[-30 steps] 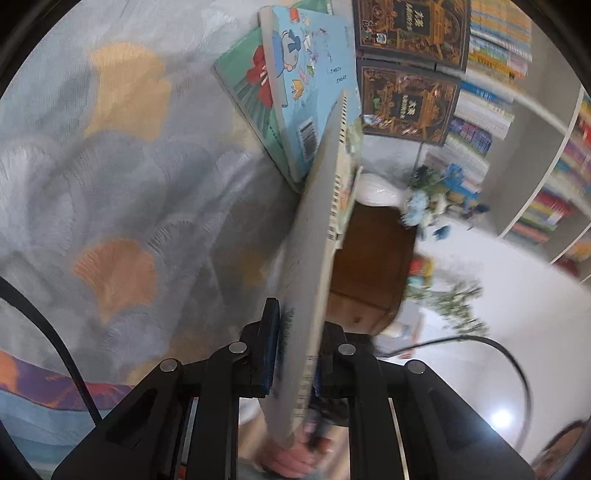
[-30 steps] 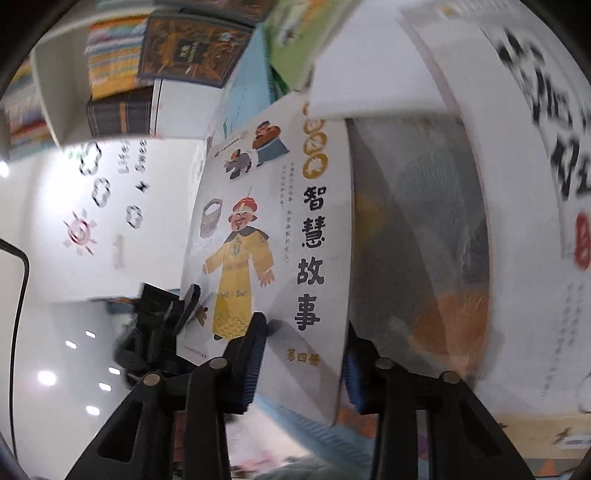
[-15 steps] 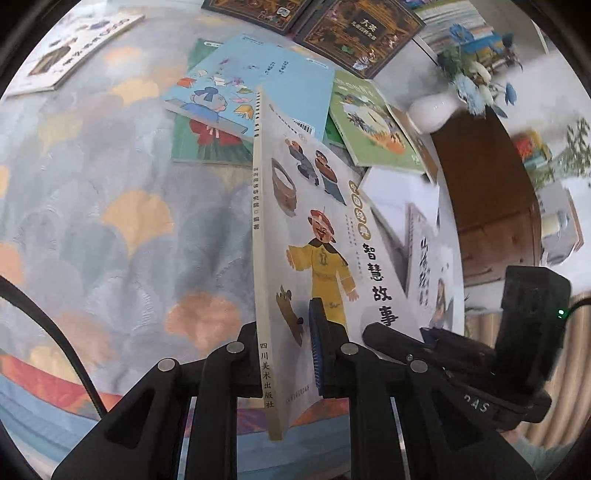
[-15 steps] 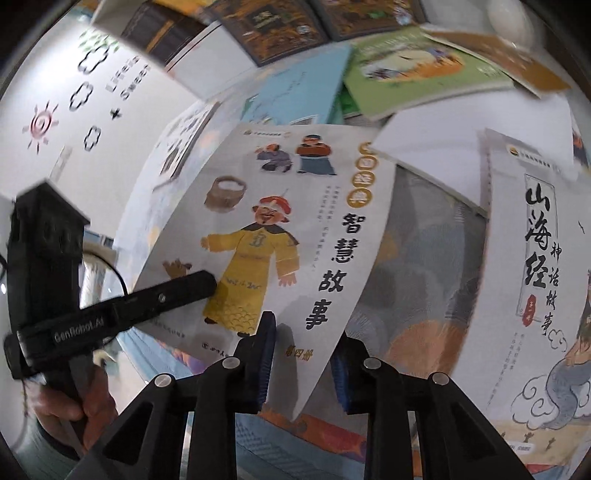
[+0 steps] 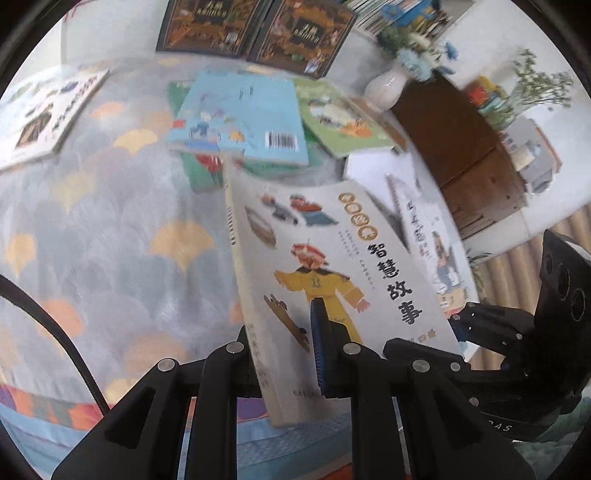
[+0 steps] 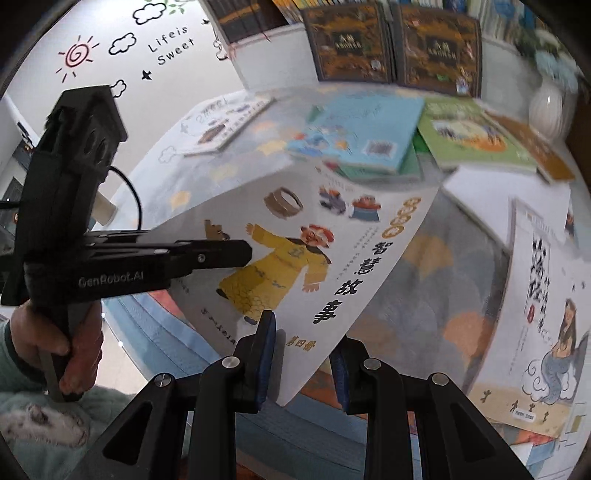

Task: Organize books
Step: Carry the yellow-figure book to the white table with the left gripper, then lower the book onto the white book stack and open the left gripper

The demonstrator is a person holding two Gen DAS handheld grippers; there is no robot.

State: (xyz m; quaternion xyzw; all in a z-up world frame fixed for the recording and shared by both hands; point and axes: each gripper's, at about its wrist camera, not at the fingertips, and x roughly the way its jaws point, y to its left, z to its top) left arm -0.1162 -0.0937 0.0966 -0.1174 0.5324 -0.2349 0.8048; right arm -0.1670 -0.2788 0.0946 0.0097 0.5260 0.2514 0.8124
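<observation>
A white book (image 5: 332, 266) with a yellow-robed figure on its cover hangs tilted above the patterned cloth (image 5: 110, 240). My left gripper (image 5: 284, 350) is shut on its lower edge near the spine. In the right wrist view the same white book (image 6: 314, 240) slopes up to the right, and my right gripper (image 6: 303, 350) is shut on its near corner, one pad on the cover and one beneath. The left gripper (image 6: 236, 254) reaches in from the left, held by a hand (image 6: 74, 350). The right gripper (image 5: 480, 354) shows at the left view's right edge.
On the cloth lie a light blue book (image 5: 240, 122) over a green one, a green-covered book (image 5: 343, 118), a white book (image 5: 48, 110) at far left and a white mermaid-cover book (image 6: 546, 288) at right. Two dark books (image 5: 251, 29) stand behind. A white vase (image 5: 384, 88) stands beside a brown cabinet (image 5: 461, 155).
The white book has swung from edge-on to cover-up and risen above the cloth. Both grippers rolled with it, and the right jaws narrowed onto its corner.
</observation>
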